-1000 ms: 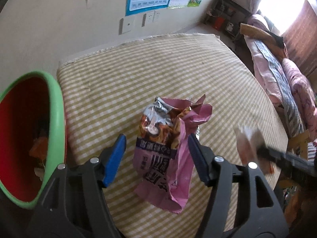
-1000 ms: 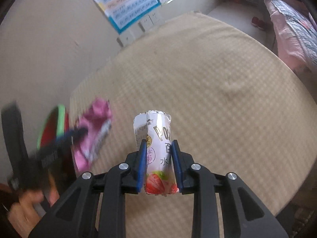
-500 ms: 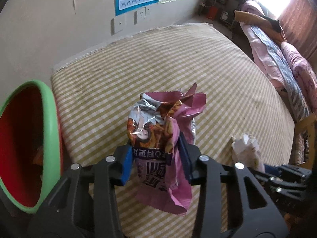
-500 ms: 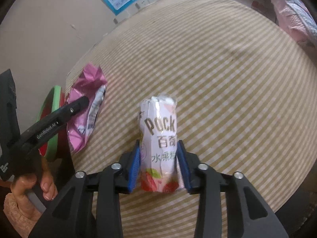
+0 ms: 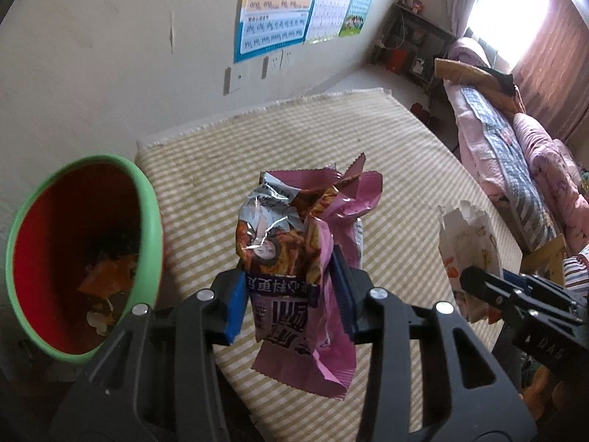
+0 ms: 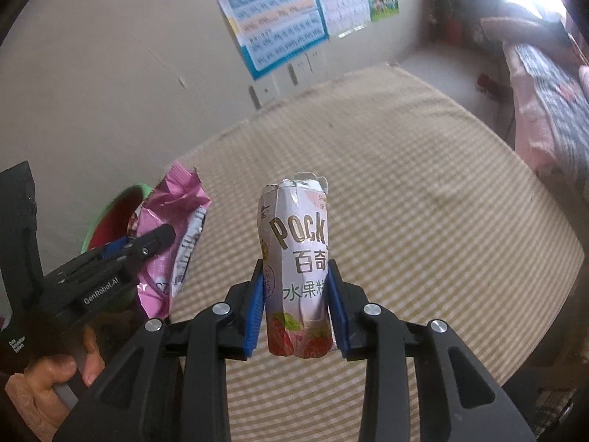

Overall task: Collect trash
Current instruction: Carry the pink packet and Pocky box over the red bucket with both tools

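We hold the left hand-held gripper (image 5: 291, 294) with its blue pads pressed against both sides of a crumpled pink and silver foil snack bag (image 5: 294, 258), which hangs clear above the table covered in a yellow and white checked cloth (image 5: 405, 154). The bag's torn top stands above the pads and its pink lower end droops below them. To the left of the bag, at the table's edge, sits a round bin with a green rim and red inside (image 5: 147, 221), and scraps of orange and pale litter lie at its bottom. Our right hand-held gripper (image 6: 296, 302) is clamped narrowly on a white and pink paper snack box printed with strawberries (image 6: 296, 265); the box stands upright between the blue pads, its torn top open, lifted off the cloth. In the right wrist view the left gripper and its pink bag show at the left, in front of the bin, with a person's hand (image 6: 48, 379) on the handle. Blue posters (image 5: 279, 3) hang on the beige wall behind.
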